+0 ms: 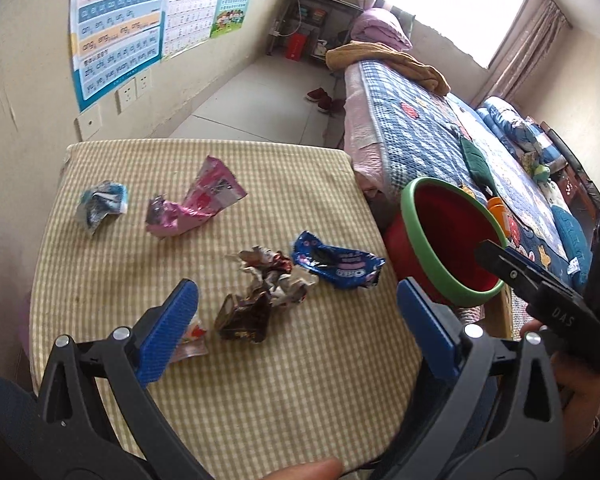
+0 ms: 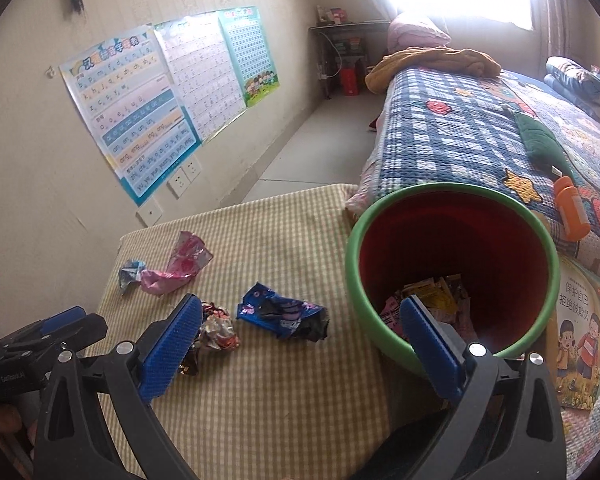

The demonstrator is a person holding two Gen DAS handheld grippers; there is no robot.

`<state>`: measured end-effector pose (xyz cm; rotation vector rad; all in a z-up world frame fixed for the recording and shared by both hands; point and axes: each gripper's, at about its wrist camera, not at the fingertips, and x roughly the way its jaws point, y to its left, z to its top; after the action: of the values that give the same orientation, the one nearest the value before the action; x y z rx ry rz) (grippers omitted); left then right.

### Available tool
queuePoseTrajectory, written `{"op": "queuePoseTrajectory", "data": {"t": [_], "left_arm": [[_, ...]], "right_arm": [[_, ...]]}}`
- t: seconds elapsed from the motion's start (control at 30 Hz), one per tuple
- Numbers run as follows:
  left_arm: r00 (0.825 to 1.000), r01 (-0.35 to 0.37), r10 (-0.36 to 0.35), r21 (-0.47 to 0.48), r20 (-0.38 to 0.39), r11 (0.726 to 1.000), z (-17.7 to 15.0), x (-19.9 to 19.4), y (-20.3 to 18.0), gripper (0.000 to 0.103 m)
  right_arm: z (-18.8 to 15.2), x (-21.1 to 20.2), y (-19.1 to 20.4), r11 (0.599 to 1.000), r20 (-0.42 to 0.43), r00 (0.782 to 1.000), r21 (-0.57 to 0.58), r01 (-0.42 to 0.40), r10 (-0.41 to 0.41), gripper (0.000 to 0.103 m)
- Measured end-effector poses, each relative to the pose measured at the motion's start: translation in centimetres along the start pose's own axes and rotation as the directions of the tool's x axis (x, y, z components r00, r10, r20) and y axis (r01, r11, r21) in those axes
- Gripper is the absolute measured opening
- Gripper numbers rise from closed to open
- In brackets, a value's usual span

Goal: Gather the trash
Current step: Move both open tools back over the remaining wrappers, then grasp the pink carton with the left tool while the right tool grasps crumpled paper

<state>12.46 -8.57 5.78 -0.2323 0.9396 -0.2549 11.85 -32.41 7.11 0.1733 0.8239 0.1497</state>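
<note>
Several crumpled wrappers lie on the checked table cloth (image 1: pixel 260 400): a light-blue one (image 1: pixel 102 204), a pink one (image 1: pixel 198 204), a blue biscuit wrapper (image 1: pixel 336 264), a silver-brown wad (image 1: pixel 272 276) and a dark brown one (image 1: pixel 244 316). My left gripper (image 1: pixel 298 296) hangs open over the near wrappers, nothing between its fingers. A red bin with a green rim (image 2: pixel 354 280) stands at the table's right edge with several wrappers (image 2: pixel 432 300) inside. My right gripper (image 2: pixel 300 312) is open and empty, one finger over the bin's rim, the other near the silver wad (image 2: pixel 218 328).
A bed with a blue checked quilt (image 2: pixel 452 140) runs along the right, with an orange bottle (image 2: pixel 572 212) on it and a picture book (image 2: pixel 580 340) beside the bin. Posters and wall sockets (image 2: pixel 184 180) are on the left wall. Shoes (image 1: pixel 324 100) lie on the floor beyond.
</note>
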Motion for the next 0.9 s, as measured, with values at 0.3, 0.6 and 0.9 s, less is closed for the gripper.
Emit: {"op": "queuePoseTrajectory", "data": {"t": [0.3, 0.6, 0.9], "left_arm": [[0.999, -0.031, 0.029, -0.08, -0.019, 0.996, -2.7, -0.9, 4.8, 0.097], [0.998, -0.052, 0.048, -0.12, -0.044, 0.991, -4.1, -0.4, 7.8, 0.097], [0.989, -0.091, 0.078, -0.098, -0.128, 0.991, -5.2, 2.7, 9.4, 0.097]], "right_arm": [[-2.0, 2.2, 4.5, 0.997, -0.074, 0.997, -0.068, -0.039, 0.034, 0.096], [-3.2, 4.2, 7.2, 0.991, -0.127, 0.991, -0.115, -0.066, 0.051, 0.096], [-4.0, 7.5, 7.9, 0.99, -0.189, 0.98, -0.119, -0.077, 0.053, 0.096]]}}
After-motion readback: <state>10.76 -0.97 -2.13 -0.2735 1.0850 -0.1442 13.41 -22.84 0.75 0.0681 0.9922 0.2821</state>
